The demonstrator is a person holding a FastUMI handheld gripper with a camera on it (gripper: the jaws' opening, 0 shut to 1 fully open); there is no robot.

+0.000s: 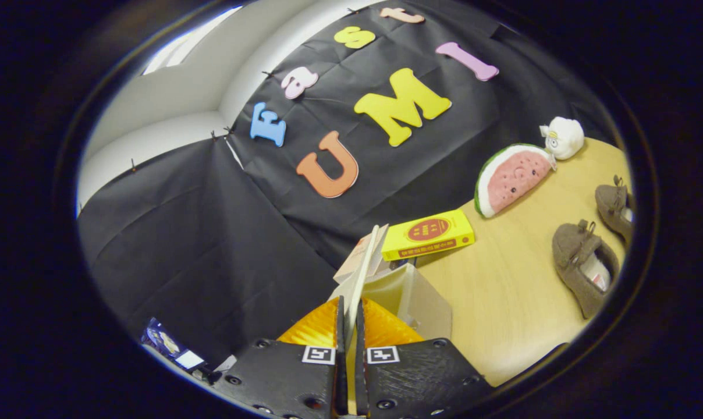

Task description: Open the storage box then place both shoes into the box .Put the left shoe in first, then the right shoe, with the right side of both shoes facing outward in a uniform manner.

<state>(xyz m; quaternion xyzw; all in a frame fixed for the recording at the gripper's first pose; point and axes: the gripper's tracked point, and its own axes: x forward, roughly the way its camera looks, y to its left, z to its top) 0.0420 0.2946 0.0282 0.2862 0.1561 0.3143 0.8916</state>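
Gripper view — gripper (351, 323) fingers pinched on the storage box (409, 297) lid (366, 267), edge-on between them — both shoes (581, 265) lie well off right.

Bare tabletop (503, 291) lies open between the white storage box (412, 294) and two brown shoes (581, 265); gripper (351, 326) pinches the lid.

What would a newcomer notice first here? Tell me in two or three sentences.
First, the gripper pinching the thin raised lid of the white storage box between its fingers. Beyond the box a yellow book lies on the wooden table, with a watermelon slice cushion and a small white plush toy behind it. Two brown shoes wait on the table, beside the box.
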